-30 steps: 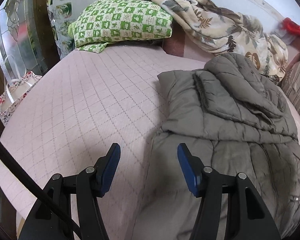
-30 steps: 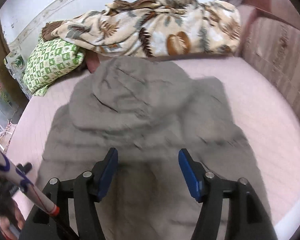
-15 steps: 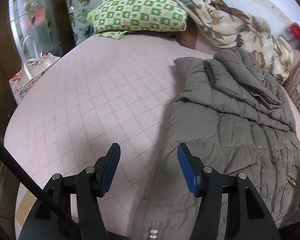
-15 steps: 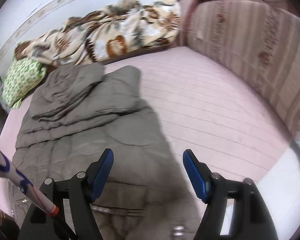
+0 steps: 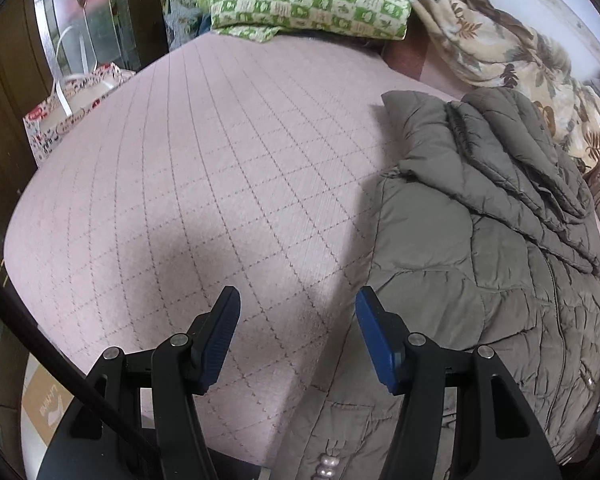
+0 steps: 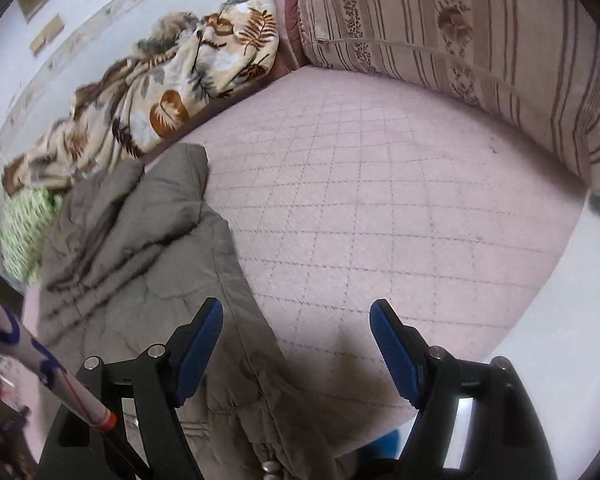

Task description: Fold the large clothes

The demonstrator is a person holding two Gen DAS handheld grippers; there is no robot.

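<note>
A grey-olive quilted jacket (image 5: pixel 488 248) lies lengthwise on the pink quilted bed (image 5: pixel 204 184), sleeves folded across its upper part and its hem hanging over the near edge. My left gripper (image 5: pixel 296 320) hovers open over bare mattress just left of the jacket's side edge, nothing between its blue pads. In the right wrist view the jacket (image 6: pixel 148 264) fills the lower left. My right gripper (image 6: pixel 296 332) is above the jacket's right edge and the mattress (image 6: pixel 380 208). Its jaws are opening and hold nothing.
A green checked pillow (image 5: pixel 312 0) and a leaf-print blanket (image 5: pixel 492 40) lie at the head of the bed. A striped cushion (image 6: pixel 480 40) lines the right side. A patterned bag (image 5: pixel 68 112) stands on the floor to the left. A cardboard box (image 5: pixel 48 404) sits below the bed's near corner.
Both grippers have shifted toward the bed's near edge. The right one swung from above the jacket's middle to its right edge, with its jaws widening. The left view slid leftward off the jacket.
</note>
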